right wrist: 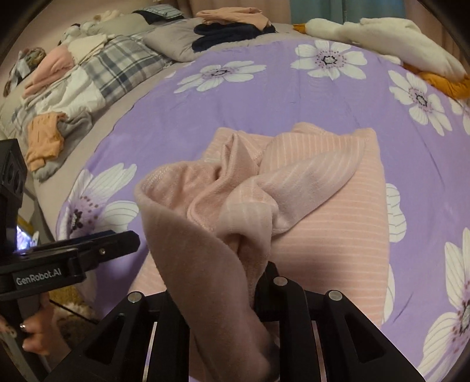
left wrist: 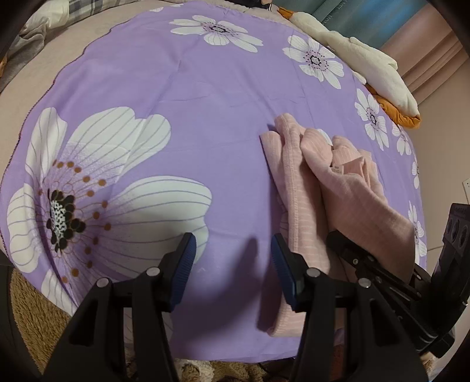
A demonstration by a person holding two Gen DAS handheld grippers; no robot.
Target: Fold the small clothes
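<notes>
Only the right wrist view takes in the far side of the bed: a plaid quilt (right wrist: 117,58), a grey pillow (right wrist: 170,41), a dark navy pile (right wrist: 232,32) with a peach folded piece (right wrist: 232,14) on top, and an orange-tan garment (right wrist: 44,138) lying on the grey bedding. The left wrist view alone shows the large flower print on the purple sheet (left wrist: 147,88) and a brown fuzzy rug (left wrist: 32,317) beyond the sheet's near edge.

One pink striped garment (right wrist: 329,205) lies on the purple sheet, partly bunched. The right tongs (right wrist: 252,296) are clenched on a fold of that garment, lifting it off the sheet. The left tongs (left wrist: 232,258) are released, their blue pads (left wrist: 185,258) apart and holding nothing, just beside the garment's left edge, over bare sheet.

Counted: two tongs, one pink garment, one white plush goose (right wrist: 382,38) at the sheet's far right edge.
</notes>
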